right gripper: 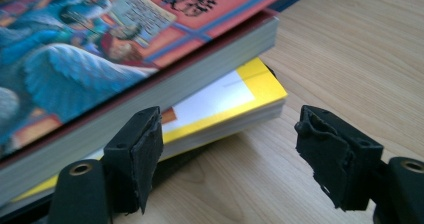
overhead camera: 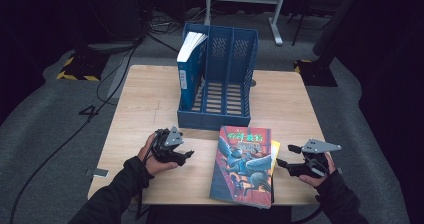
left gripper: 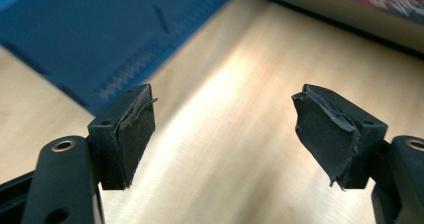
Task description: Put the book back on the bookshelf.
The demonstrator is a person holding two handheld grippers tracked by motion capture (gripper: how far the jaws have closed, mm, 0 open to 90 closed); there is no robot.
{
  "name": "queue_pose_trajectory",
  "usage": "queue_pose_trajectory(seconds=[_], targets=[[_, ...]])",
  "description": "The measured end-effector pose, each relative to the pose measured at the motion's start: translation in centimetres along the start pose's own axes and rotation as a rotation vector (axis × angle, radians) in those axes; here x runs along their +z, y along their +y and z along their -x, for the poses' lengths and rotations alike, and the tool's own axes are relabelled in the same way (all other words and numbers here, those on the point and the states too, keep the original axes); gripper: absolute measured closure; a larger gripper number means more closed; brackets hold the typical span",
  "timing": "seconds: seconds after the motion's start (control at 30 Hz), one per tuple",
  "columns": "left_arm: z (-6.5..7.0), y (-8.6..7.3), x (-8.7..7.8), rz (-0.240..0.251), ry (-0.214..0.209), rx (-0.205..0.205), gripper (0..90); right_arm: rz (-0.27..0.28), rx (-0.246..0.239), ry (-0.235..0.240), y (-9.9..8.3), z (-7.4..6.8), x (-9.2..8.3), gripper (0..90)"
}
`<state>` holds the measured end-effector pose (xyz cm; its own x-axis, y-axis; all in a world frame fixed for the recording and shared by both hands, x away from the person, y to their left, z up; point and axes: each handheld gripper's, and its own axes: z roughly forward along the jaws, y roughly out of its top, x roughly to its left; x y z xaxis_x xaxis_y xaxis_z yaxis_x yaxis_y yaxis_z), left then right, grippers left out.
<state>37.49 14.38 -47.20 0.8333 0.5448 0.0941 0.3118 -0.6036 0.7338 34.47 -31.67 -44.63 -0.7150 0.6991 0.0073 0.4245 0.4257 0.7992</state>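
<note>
At lower left, the left hand-held gripper [overhead camera: 186, 155] lies low over the counter [overhead camera: 150, 109], jaws apart; the right hand-held gripper [overhead camera: 286, 157], also open and empty, points at the stacked books [overhead camera: 242, 166].

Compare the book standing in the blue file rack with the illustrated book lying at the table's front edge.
The blue-spined book stands upright, leaning in the leftmost slot of the blue file rack; the illustrated book lies flat on the table. The standing one shows a plain blue spine; the flat one shows a colourful cover. The flat one rests on a yellow book; the standing one has nothing under it but the rack. Both are thick paperbacks.
</note>
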Motion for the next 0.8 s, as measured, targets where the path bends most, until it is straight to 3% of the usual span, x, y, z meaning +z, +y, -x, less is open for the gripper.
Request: queue_pose_trajectory(seconds=[0.13, 0.23, 0.47, 0.57, 0.7, 0.8], targets=[[1.1, -0.6, 0.5, -0.044, -0.053, 0.047, 22.8, 0.013, -0.012, 0.029, 0.7, -1.0, -0.3, 27.1], [1.8, -0.9, 0.8, -0.055, -0.103, 0.05, 22.1, 0.006, -0.03, 0.053, 1.2, -2.0, -0.3, 27.1], [2.9, -1.4, 1.8, -0.099, -0.15, 0.068, 20.8, -0.026, -0.077, 0.126, 2.0, -4.0, 0.0, 26.6], [3.0, -1.4, 2.0, -0.09, -0.165, 0.068, 20.2, -0.065, -0.101, 0.143, 2.2, -4.8, 0.5, 25.6], [3.0, -1.5, 2.3, -0.078, -0.18, 0.046, 19.7, -0.102, -0.068, 0.161, 2.2, -4.8, 0.9, 22.5], [2.8, -1.6, 2.5, -0.069, -0.188, 0.028, 15.9, -0.135, -0.015, 0.174, 2.0, -4.2, 1.0, 16.0]])
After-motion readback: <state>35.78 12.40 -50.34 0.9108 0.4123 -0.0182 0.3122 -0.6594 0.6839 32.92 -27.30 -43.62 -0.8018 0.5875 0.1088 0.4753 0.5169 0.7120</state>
